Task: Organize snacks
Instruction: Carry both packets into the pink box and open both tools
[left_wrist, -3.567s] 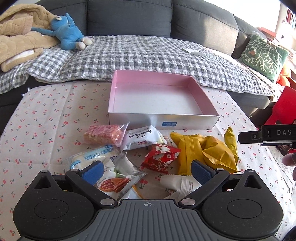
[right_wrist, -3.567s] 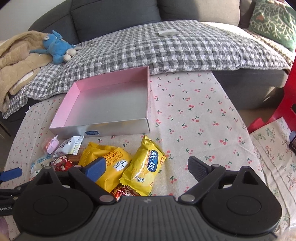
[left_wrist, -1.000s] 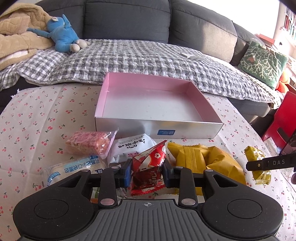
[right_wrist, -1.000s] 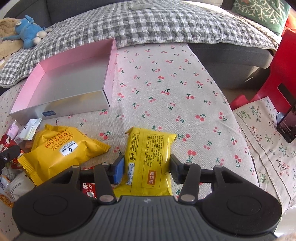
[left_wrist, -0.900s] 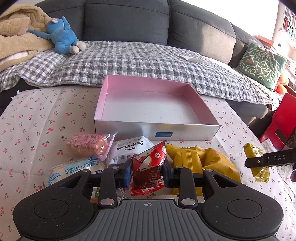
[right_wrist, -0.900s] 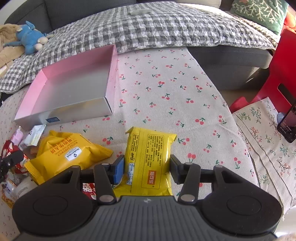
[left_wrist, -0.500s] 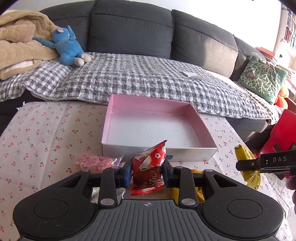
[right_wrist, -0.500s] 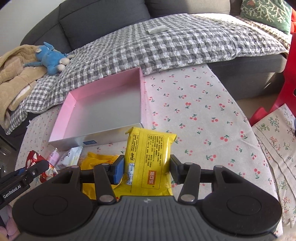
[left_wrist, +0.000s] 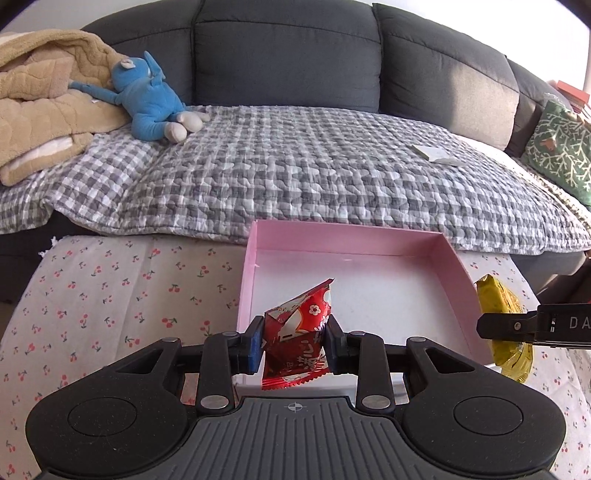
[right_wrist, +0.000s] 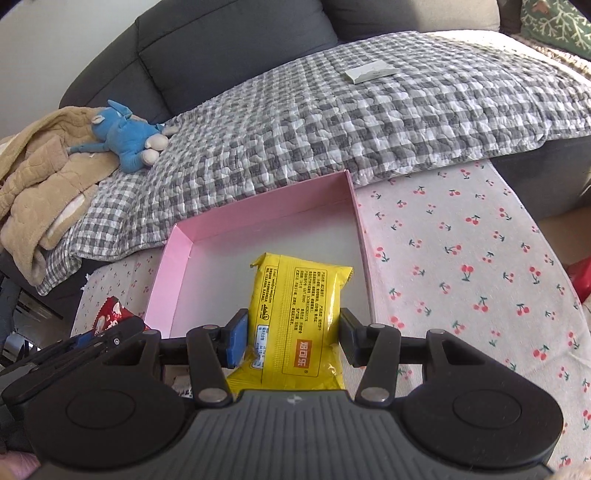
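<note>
My left gripper (left_wrist: 295, 345) is shut on a red snack packet (left_wrist: 297, 339) and holds it above the near wall of the pink box (left_wrist: 436, 245). My right gripper (right_wrist: 290, 338) is shut on a yellow snack packet (right_wrist: 299, 321) and holds it over the near right part of the same box (right_wrist: 258, 210). In the left wrist view the right gripper (left_wrist: 517, 326) and its yellow packet (left_wrist: 498, 306) show beside the box's right wall. In the right wrist view the red packet (right_wrist: 110, 314) and left gripper (right_wrist: 85, 343) show at lower left. The box holds nothing.
The box stands on a cherry-print tablecloth (left_wrist: 110, 295). Behind it is a grey sofa with a checked quilt (left_wrist: 295, 166), a blue plush toy (left_wrist: 147, 99), a tan blanket (left_wrist: 44, 92) and a green cushion (left_wrist: 561, 147). The other snacks are hidden below the grippers.
Both grippers closed on their packets, lifted them off the table and carried them forward to the pink box. The snack pile has dropped out of sight.
</note>
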